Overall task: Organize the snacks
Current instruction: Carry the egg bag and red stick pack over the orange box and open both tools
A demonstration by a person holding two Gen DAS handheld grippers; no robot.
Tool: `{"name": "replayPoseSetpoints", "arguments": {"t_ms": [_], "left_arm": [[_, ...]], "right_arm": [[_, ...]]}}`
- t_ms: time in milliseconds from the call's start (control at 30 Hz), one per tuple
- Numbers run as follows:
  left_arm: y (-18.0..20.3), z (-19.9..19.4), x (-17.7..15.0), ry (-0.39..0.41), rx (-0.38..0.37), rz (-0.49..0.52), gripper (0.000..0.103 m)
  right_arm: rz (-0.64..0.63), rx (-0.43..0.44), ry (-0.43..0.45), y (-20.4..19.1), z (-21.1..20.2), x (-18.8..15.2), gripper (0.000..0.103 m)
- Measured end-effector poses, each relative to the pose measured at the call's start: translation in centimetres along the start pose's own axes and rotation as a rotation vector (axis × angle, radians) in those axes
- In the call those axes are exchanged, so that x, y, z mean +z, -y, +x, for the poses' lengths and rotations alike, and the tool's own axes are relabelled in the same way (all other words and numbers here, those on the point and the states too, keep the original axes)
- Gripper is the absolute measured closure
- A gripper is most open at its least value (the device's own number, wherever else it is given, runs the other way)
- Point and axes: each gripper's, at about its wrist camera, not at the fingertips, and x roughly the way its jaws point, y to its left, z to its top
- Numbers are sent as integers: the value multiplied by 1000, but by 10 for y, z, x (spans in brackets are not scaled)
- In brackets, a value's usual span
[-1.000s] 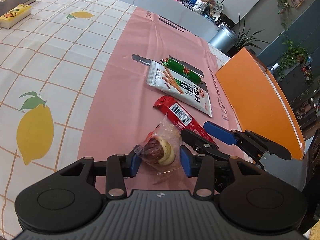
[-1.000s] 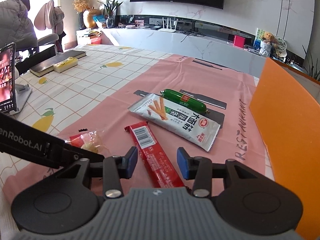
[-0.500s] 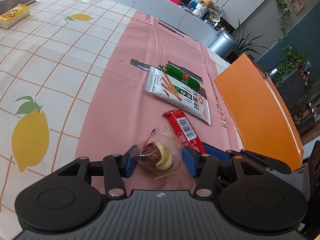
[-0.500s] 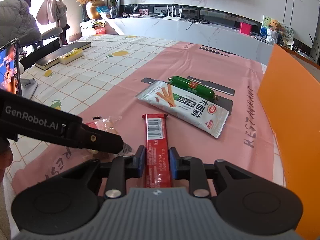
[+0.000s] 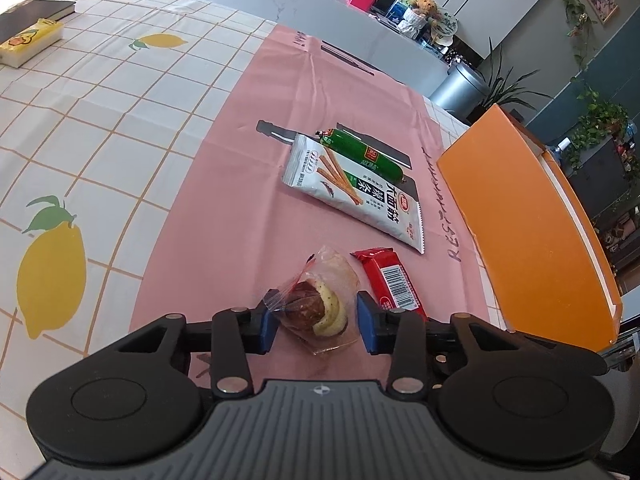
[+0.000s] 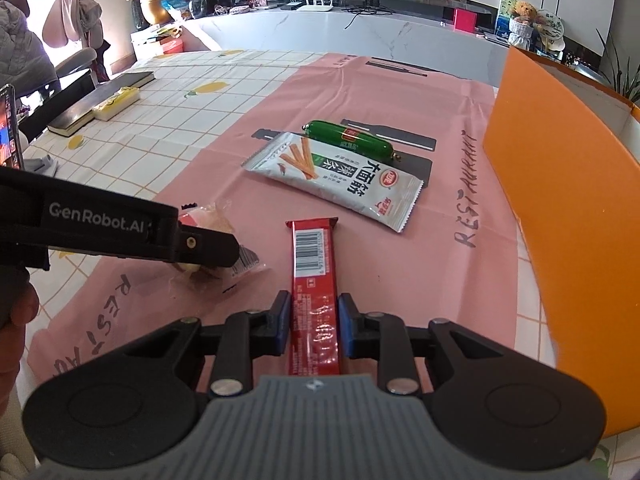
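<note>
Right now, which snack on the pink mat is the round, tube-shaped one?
The green sausage, lying farthest back beside the white stick-snack packet. The others are flat or crinkly wrappers.

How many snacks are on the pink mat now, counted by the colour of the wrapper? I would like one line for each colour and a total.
Red: 1, the red bar
Green: 1, the green sausage
White: 1, the white stick-snack pouch
Clear: 1, the clear-wrapped pastry
Total: 4
</note>
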Motion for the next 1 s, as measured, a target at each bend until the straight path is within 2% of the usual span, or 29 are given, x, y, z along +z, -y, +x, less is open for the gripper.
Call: {"name": "replayPoseSetpoints", "arguments": {"t_ms": [200,633,867,1000], "left_arm": [[9,-15,-3,18,11,24,61],[59,-60,-6,94,-46,113,61],[104,-79,0,132,-112,207,61],[142,-79,9,135,-138,301,61]], "right_arm": [[120,21,16,19,-21,-2,81],[150,-21,161,32,-100,-7,81],[179,-61,242,63,-149,-10,81],[203,-78,270,93,-173,-8,81]]}}
